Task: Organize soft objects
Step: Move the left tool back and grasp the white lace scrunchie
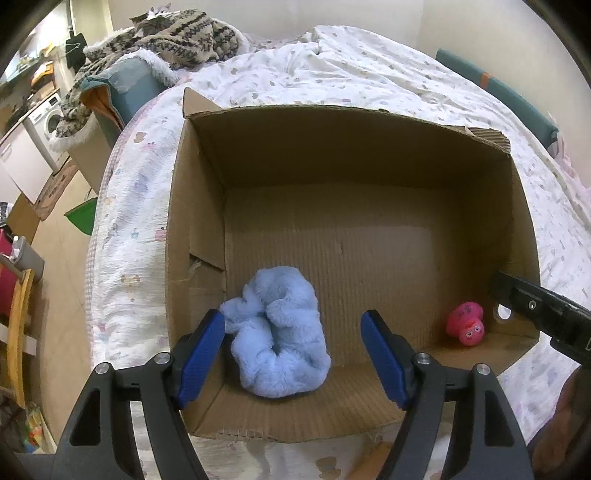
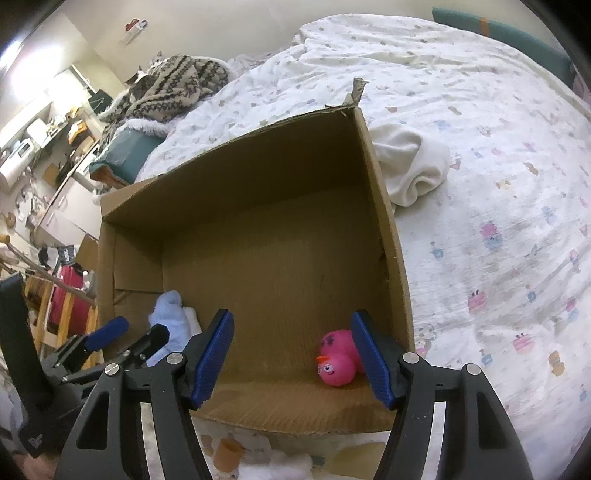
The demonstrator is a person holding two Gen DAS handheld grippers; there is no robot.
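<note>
An open cardboard box [image 1: 369,140] [image 2: 236,177] stands on the bed. A fluffy light blue cloth [image 1: 280,336] lies in its near left corner, partly seen in the right wrist view [image 2: 168,314]. A pink rubber duck [image 1: 466,323] [image 2: 338,356] lies in the near right corner. My left gripper [image 1: 293,328] is open and empty above the blue cloth, also in the right wrist view [image 2: 136,332]. My right gripper [image 2: 291,332] is open and empty over the box's near edge, its right finger next to the duck. A white cloth [image 2: 410,166] lies on the bed right of the box.
The bed has a white patterned quilt [image 2: 498,184]. A patterned knit blanket [image 1: 173,33] is piled at the bed's far left corner. A small orange cup [image 2: 229,454] and white fluff lie on the bed in front of the box. Furniture and a washing machine [image 1: 48,118] stand at left.
</note>
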